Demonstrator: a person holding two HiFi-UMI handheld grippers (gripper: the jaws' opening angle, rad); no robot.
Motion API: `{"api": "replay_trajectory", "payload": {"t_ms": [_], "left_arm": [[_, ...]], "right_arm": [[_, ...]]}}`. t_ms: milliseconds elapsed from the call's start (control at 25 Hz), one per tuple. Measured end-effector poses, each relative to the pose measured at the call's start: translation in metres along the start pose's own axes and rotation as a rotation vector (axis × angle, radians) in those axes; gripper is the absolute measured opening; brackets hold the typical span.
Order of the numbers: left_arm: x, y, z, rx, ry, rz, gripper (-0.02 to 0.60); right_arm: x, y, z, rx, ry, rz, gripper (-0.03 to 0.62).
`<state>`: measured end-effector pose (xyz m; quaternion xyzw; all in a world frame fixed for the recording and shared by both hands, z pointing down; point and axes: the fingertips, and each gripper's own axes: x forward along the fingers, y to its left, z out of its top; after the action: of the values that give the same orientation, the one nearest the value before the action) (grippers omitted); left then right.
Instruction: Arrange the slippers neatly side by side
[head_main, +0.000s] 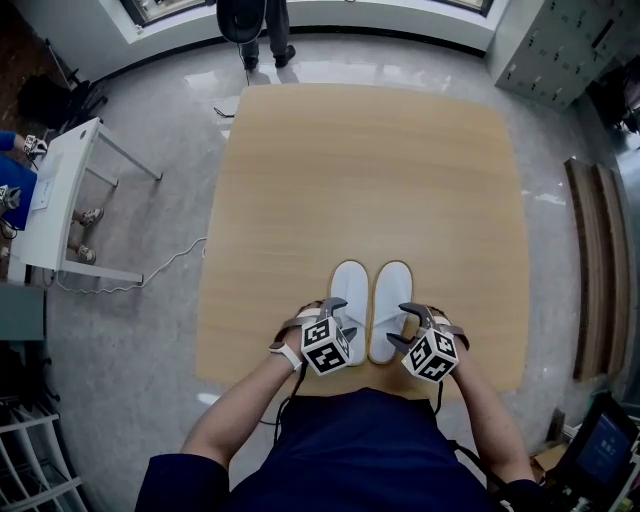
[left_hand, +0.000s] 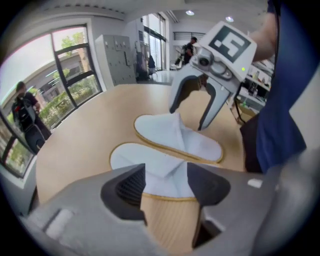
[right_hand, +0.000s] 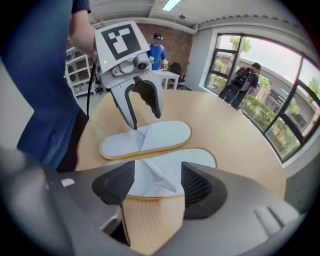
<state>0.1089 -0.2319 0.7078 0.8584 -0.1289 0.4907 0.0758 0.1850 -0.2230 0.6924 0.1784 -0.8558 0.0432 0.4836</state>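
Two white slippers with tan edging lie side by side, toes pointing away, near the front edge of the wooden table (head_main: 370, 160). The left slipper (head_main: 348, 292) (left_hand: 150, 162) (right_hand: 150, 136) has its outer edge between the spread jaws of my left gripper (head_main: 341, 320) (left_hand: 167, 184) (right_hand: 145, 111), which is open. The right slipper (head_main: 390, 298) (right_hand: 162, 167) (left_hand: 182, 137) lies the same way under my right gripper (head_main: 400, 327) (right_hand: 157, 184) (left_hand: 189, 116), also open. Neither gripper's pads press on the fabric.
The table's front edge runs just behind the slipper heels, against the person's body. A person (head_main: 262, 30) stands beyond the far edge. A white side table (head_main: 60, 200) and a floor cable (head_main: 150, 275) are at the left, grey lockers (head_main: 560, 45) at the back right.
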Motion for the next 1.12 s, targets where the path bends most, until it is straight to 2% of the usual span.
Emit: {"api": "replay_trajectory", "payload": {"t_ms": [80,160,240,320,360,400,440,560,800,1120], "left_arm": [[-0.029,0.01,0.014,-0.113,-0.116,0.038,0.221],[-0.059,0.022,0.029,-0.229,-0.248,0.098,0.147],[-0.088,0.031,0.043,-0.308,-0.362,0.167,0.004],[-0.108,0.032,0.056,-0.331,-0.433,0.202,0.003],[-0.114,0.03,0.063,-0.331,-0.46,0.203,0.004],[-0.12,0.026,0.071,-0.332,-0.486,0.195,0.003],[-0.125,0.022,0.08,-0.333,-0.514,0.182,0.003],[-0.139,0.009,0.104,-0.313,-0.575,0.156,0.003],[-0.157,-0.006,0.122,-0.246,-0.603,0.167,0.003],[-0.158,-0.019,0.123,-0.321,-0.627,0.152,0.003]], "right_arm": [[-0.021,-0.005,0.01,0.087,-0.082,-0.043,0.292],[-0.04,-0.007,0.018,0.183,-0.163,-0.071,0.273],[-0.055,-0.006,0.03,0.274,-0.253,-0.096,0.241],[-0.069,-0.007,0.047,0.347,-0.357,-0.125,0.171],[-0.077,-0.009,0.057,0.38,-0.42,-0.14,0.117],[-0.086,-0.011,0.068,0.411,-0.489,-0.151,0.032],[-0.094,-0.013,0.078,0.441,-0.557,-0.156,0.011],[-0.114,-0.018,0.094,0.514,-0.674,-0.175,0.01],[-0.127,-0.022,0.089,0.635,-0.668,-0.178,0.011],[-0.158,-0.026,0.097,0.649,-0.719,-0.215,0.01]]}}
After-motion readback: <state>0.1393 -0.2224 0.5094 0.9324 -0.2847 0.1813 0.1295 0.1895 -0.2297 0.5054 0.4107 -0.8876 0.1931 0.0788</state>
